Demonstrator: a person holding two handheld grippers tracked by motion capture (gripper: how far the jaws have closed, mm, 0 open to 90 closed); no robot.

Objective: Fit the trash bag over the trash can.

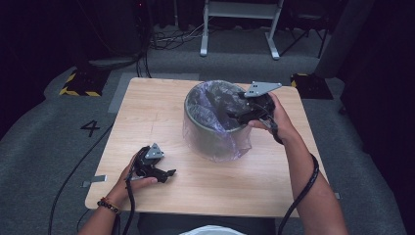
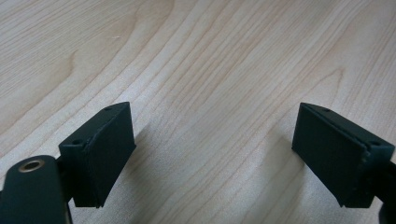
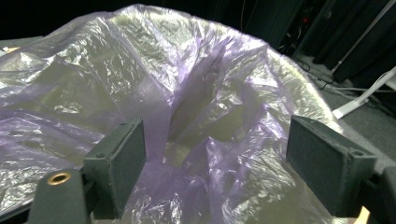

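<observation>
**Two Open Grippers: Liner Fitting at the Bin**

Step in hand, as judged: seating the purple bag [image 3: 196,107] in the round bin [image 1: 208,134]. The right gripper [image 3: 215,154] hovers at the bin's rim, jaws wide apart; crumpled film lies between and beyond the jaws, gripped by neither. The next move calls for closing on a fold near the rim. The left gripper [image 2: 215,154] is parked, jaws wide and empty, bare table [image 2: 210,60] ahead of them. Loose film bunching between the jaws could get in the way.
</observation>
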